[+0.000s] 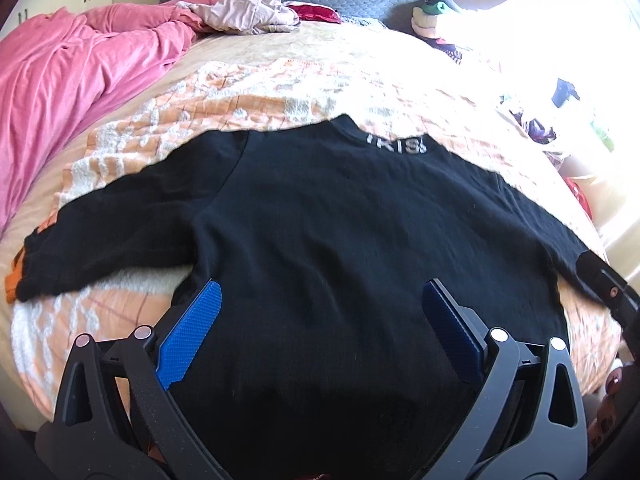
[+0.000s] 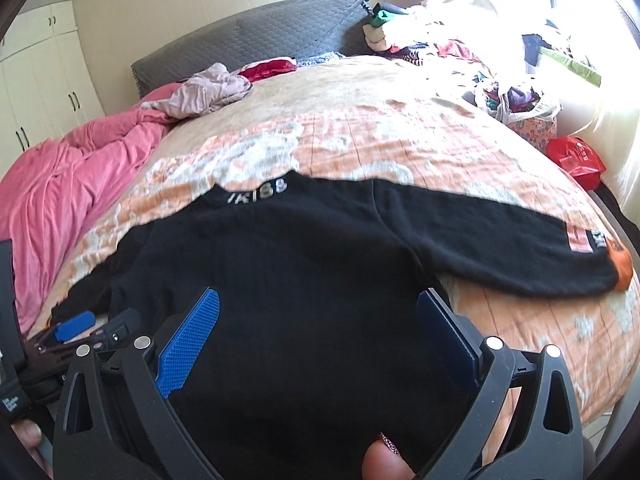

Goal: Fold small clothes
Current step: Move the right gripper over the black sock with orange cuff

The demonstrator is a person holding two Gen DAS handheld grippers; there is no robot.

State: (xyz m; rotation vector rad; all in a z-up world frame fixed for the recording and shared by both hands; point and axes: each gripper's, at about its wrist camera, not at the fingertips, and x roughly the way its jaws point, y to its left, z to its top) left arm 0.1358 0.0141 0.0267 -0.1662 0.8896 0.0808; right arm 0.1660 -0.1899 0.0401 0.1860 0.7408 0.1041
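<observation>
Right now my left gripper (image 1: pixel 320 316) hangs over the lower part of a black long-sleeved knit top (image 1: pixel 328 232), its blue-padded fingers (image 1: pixel 192 336) spread wide with nothing between them. My right gripper (image 2: pixel 320 320) is the same, jaws wide apart above the dark cloth and gripping nothing.

That top lies flat, back side up, on an orange-and-white patterned bedspread (image 1: pixel 256 92) near the foot of the bed, collar toward the headboard. Grey lettering (image 2: pixel 260 194) shows on the neckband. Both sleeves are stretched out to the sides; the one on my right ends in an orange cuff (image 2: pixel 622 268) with a pinkish label just before it, and the one on my left also shows a bit of orange at its end.

Along my left side a pink crumpled blanket (image 1: pixel 68 80) is bunched up, with a pale mauve garment (image 1: pixel 248 10) heaped near a grey quilted headboard (image 2: pixel 256 36). Over by the bright window a pile of mixed clothes (image 2: pixel 516 96) and a red plastic bag (image 2: pixel 576 156) sit beside the mattress.
</observation>
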